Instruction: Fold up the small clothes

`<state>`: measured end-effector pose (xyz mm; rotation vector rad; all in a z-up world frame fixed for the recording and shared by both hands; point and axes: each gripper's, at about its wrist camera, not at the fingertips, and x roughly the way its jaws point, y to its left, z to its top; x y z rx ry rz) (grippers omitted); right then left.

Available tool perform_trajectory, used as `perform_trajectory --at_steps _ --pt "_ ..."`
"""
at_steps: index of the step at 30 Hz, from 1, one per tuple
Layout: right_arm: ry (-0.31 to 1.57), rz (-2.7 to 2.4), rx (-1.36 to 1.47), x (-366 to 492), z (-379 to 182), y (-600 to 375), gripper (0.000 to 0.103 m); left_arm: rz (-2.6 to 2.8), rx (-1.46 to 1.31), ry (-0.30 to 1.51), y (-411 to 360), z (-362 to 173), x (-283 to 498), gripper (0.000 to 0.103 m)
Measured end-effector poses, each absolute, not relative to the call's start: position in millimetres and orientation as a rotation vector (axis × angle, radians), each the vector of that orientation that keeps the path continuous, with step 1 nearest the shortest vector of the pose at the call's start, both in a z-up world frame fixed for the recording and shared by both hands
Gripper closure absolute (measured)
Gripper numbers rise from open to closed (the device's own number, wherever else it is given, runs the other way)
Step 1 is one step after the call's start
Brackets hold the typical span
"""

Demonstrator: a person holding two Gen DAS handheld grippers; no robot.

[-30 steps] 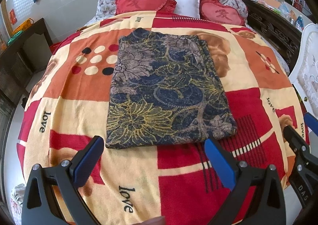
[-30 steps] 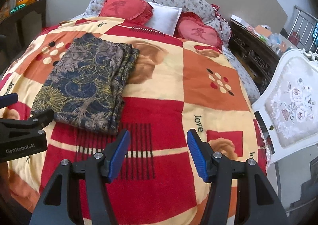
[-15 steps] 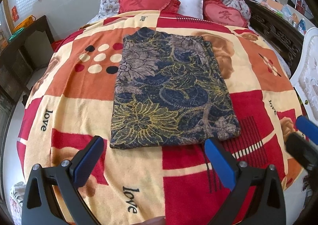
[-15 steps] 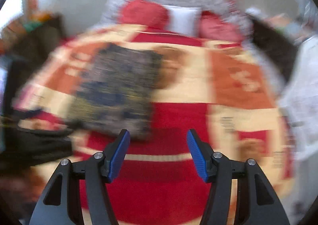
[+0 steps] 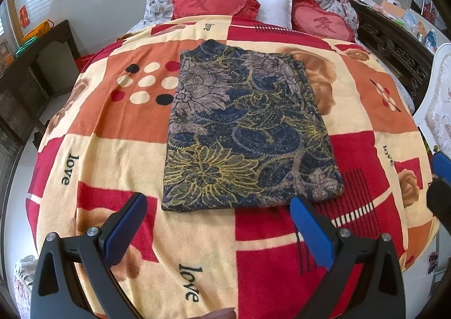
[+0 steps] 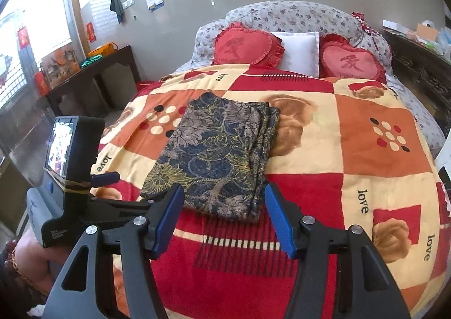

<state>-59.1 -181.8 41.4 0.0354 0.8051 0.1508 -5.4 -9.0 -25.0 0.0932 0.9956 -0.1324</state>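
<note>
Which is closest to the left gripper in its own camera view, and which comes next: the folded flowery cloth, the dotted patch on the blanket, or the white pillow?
From the left gripper, nearest first:
1. Folded flowery cloth, straight ahead, its near edge just beyond the fingertips.
2. Dotted patch, farther back on the blanket, to the cloth's left.
3. White pillow, at the head of the bed between two red heart cushions.
</note>
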Motion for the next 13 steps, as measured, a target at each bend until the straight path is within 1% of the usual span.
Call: perform_trajectory --at_steps 8,13 --pt "0.797 0.159 0.017 -60.7 44.5 -178.2 0.031 -0.147 0.081 0.993 -9.9 -22.6 -4.5 0.000" --pt "0.791 0.163 0.011 -59.7 47.2 -177.6 0.031 -0.188 0.070 0.961 -14.3 -16.1 -9.6 0.000"
